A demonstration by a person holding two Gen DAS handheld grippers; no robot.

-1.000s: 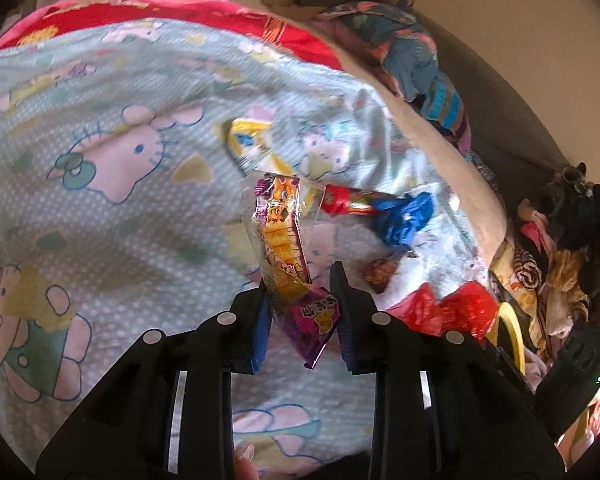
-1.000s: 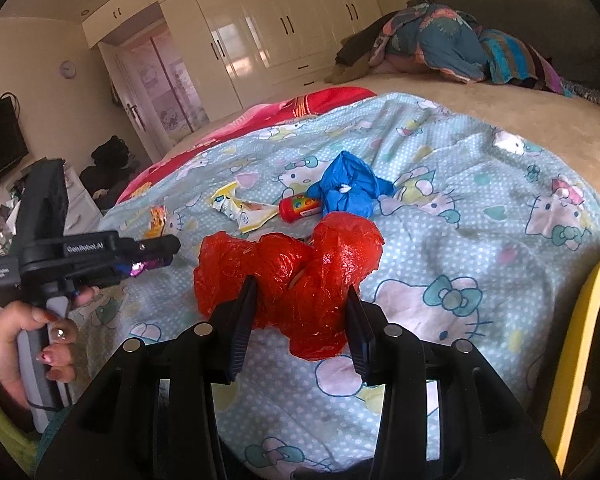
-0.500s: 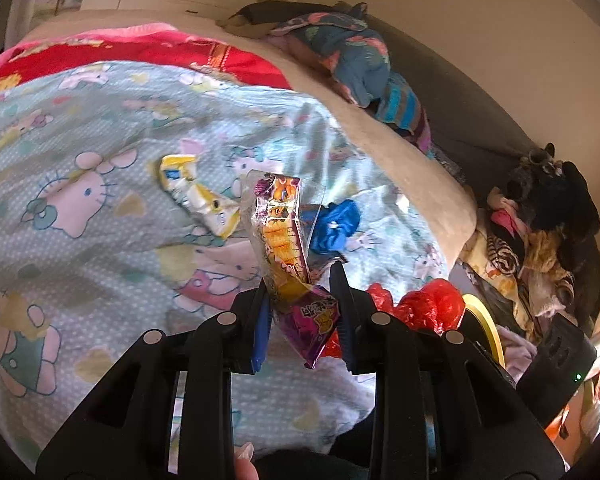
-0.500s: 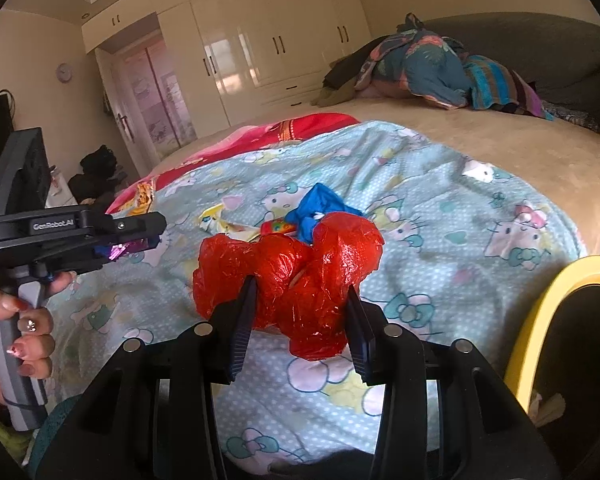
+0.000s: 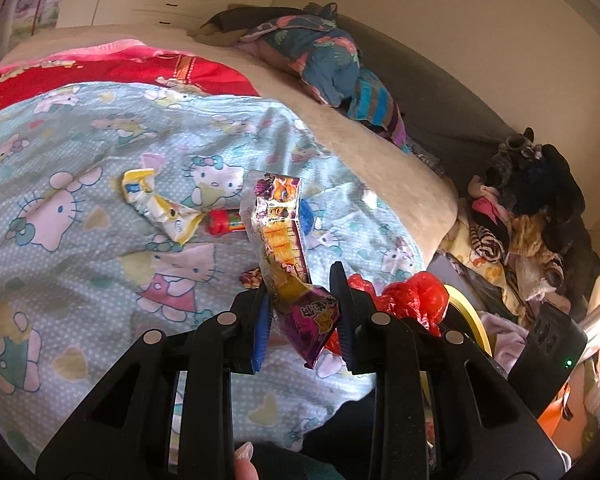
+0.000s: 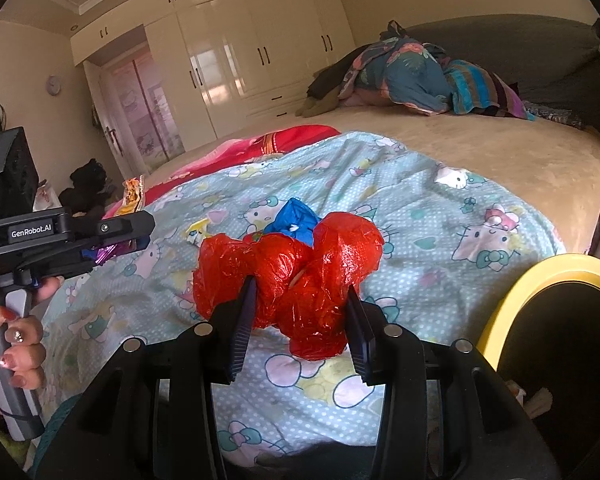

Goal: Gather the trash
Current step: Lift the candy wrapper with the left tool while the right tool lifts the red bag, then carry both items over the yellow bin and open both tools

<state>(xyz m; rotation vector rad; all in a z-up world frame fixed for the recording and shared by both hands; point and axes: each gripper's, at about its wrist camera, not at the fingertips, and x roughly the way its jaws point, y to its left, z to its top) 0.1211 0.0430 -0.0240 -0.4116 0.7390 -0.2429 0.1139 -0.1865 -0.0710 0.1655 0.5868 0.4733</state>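
Note:
My left gripper point(image 5: 303, 312) is shut on a purple and yellow snack wrapper point(image 5: 284, 240) and holds it above the Hello Kitty blanket point(image 5: 80, 248). My right gripper point(image 6: 300, 320) is shut on a crumpled red plastic bag point(image 6: 292, 272), which also shows in the left wrist view point(image 5: 412, 300). A yellow-rimmed trash bin point(image 6: 540, 280) stands off the bed's edge at the right. On the blanket lie a yellow and white wrapper point(image 5: 156, 208), a small red bottle point(image 5: 224, 226) and a blue crumpled piece point(image 6: 296, 220).
A pile of clothes point(image 5: 328, 60) lies at the far side of the bed. More clothes and soft toys point(image 5: 520, 208) are heaped beside the bed near the bin. White wardrobes point(image 6: 240, 52) line the far wall.
Both grippers have risen and drawn back from the blanket with their loads. The yellow bin has come further into the right wrist view.

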